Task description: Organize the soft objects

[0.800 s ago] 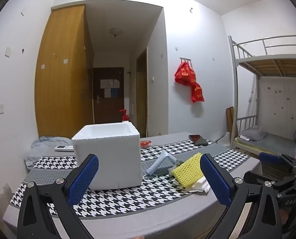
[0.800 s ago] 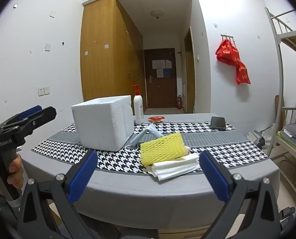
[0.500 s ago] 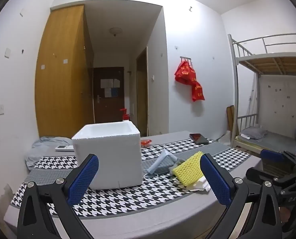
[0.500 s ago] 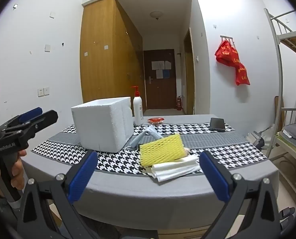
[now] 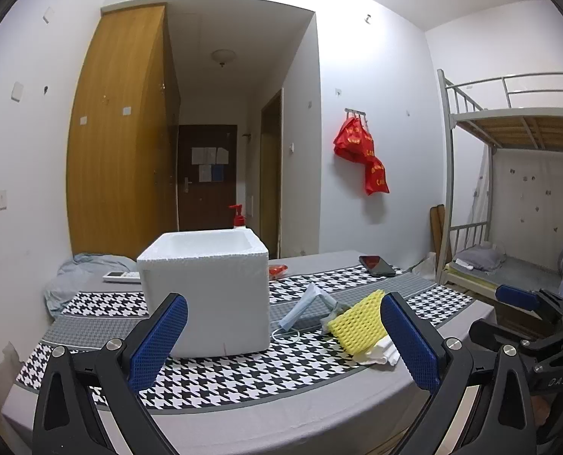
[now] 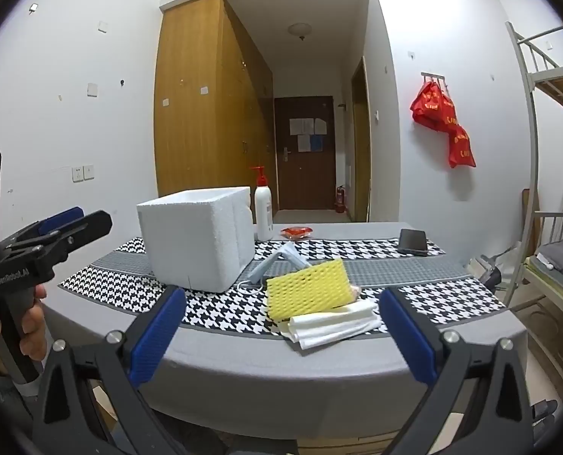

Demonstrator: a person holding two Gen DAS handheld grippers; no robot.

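Our left gripper point(image 5: 283, 341) had black angular arms, ribbed blue pads point(image 5: 159, 337) inside each fingertip, silver screws behind them, our right gripper point(image 6: 279, 337) matched it, white lettering along the left one's black side.

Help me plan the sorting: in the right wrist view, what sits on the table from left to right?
Foam box → pump bottle → yellow sponge → phone.

foam box point(image 5: 205, 295) hides most of the pump bottle point(image 5: 238, 218); papers on door point(image 6: 307, 129) unreadable
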